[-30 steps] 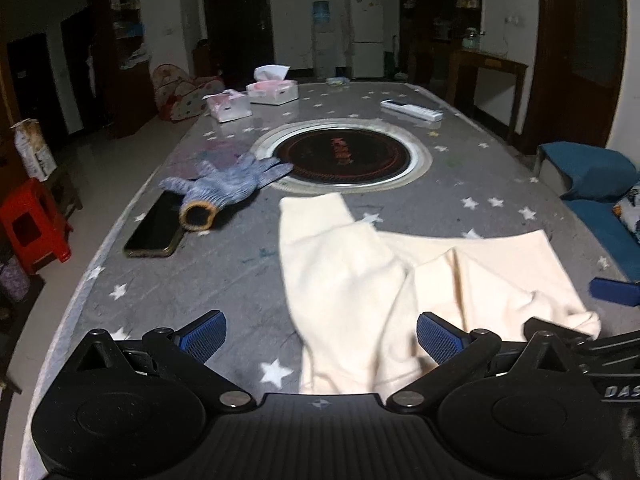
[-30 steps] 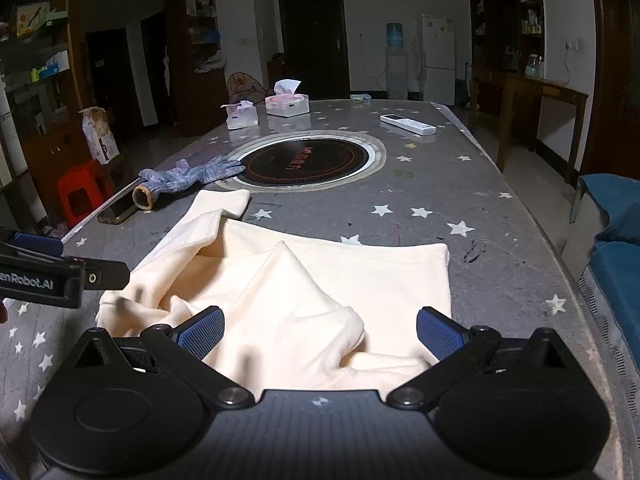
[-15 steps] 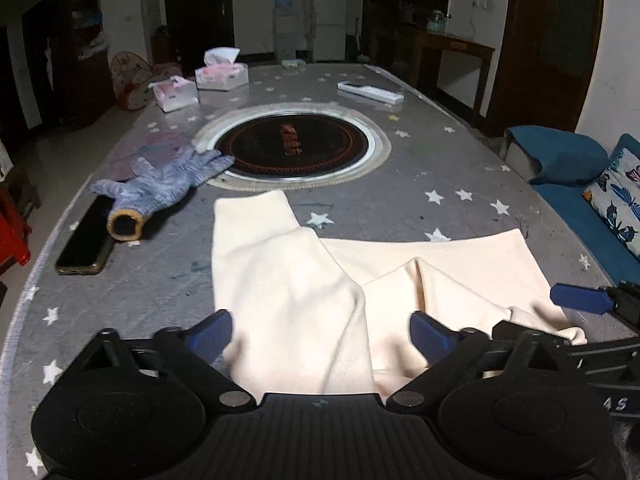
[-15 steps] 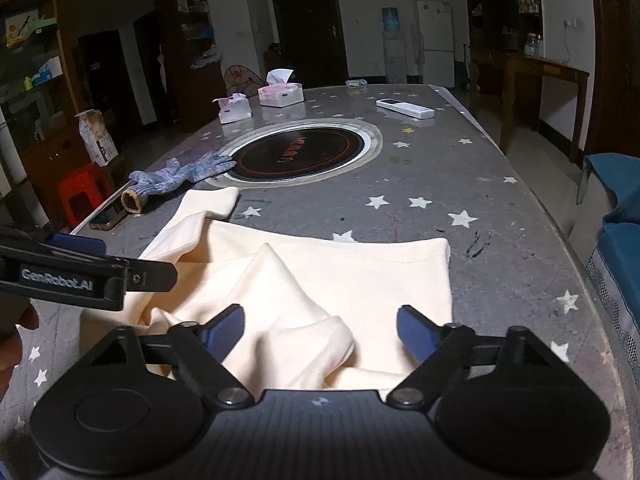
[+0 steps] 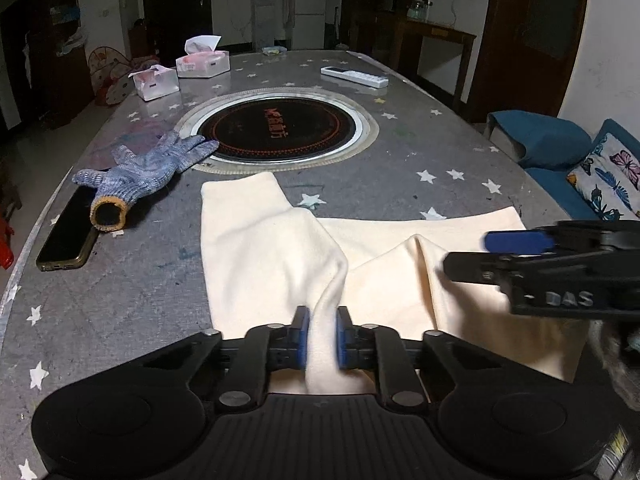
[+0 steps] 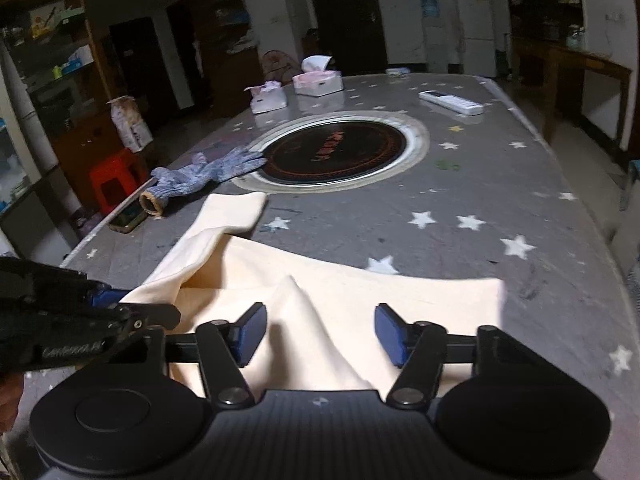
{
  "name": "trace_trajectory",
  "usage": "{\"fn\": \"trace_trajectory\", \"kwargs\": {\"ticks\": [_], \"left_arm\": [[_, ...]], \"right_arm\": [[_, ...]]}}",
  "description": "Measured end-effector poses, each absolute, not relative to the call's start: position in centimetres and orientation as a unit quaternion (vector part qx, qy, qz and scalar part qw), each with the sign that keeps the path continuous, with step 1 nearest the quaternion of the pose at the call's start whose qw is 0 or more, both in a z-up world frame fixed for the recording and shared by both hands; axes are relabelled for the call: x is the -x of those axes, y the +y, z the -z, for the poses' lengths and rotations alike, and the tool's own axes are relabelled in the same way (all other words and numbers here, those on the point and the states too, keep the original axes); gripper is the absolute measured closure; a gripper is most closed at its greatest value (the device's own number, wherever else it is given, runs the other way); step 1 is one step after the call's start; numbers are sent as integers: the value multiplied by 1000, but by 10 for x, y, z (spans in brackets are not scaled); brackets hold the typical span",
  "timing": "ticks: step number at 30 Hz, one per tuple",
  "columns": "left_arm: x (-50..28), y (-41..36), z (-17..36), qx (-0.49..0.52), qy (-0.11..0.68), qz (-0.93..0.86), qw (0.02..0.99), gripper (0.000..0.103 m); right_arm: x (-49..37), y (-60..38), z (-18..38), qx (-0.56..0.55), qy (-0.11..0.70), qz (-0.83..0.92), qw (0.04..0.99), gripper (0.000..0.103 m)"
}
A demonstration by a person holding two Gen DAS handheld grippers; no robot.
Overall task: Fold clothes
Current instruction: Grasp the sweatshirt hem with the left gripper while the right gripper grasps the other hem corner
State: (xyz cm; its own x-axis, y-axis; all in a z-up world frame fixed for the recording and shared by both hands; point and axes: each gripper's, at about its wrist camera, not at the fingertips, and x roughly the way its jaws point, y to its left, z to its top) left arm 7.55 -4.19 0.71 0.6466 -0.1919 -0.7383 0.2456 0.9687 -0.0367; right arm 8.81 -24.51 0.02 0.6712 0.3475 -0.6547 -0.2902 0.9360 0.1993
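A cream garment [image 5: 264, 256] lies crumpled on the grey star-patterned table [image 5: 440, 160], one sleeve reaching toward the round black cooktop [image 5: 276, 126]. My left gripper [image 5: 322, 340] is shut on a raised fold of the garment at its near edge. My right gripper [image 6: 320, 334] is open, its blue pads either side of a peaked fold of the garment [image 6: 360, 300], not touching it. The right gripper also shows at the right of the left wrist view [image 5: 520, 244]. The left gripper shows at the left of the right wrist view [image 6: 104, 300].
A blue knit glove [image 5: 148, 168] and a dark phone [image 5: 68, 236] lie left of the garment. Two tissue boxes [image 5: 202, 62] and a white remote [image 5: 354, 76] sit at the far end. A blue sofa [image 5: 560, 152] stands right of the table.
My left gripper has closed on a fold of the garment and lifted it slightly. My right gripper has moved in over the garment and narrowed but stays open.
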Motion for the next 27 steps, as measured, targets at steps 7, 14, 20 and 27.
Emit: {"fn": "trace_trajectory", "kwargs": {"ticks": [7,14,20,27], "left_arm": [[-63,-27,-12,-20,394,111,912,94],[-50,-8,-17,-1,387,94,917,95],[-37,4,-24,11,379,83,922,95],[-15,18,-32,19,367,70,927,97]], "right_arm": [[-105,-222,8,-19,378,-206,903,57],[-111,-221,16,-18,386,-206,899,88],[-95,-230,3,-19,362,-200,910,96],[-56,-248,-24,-15,315,-173,933,96]]}}
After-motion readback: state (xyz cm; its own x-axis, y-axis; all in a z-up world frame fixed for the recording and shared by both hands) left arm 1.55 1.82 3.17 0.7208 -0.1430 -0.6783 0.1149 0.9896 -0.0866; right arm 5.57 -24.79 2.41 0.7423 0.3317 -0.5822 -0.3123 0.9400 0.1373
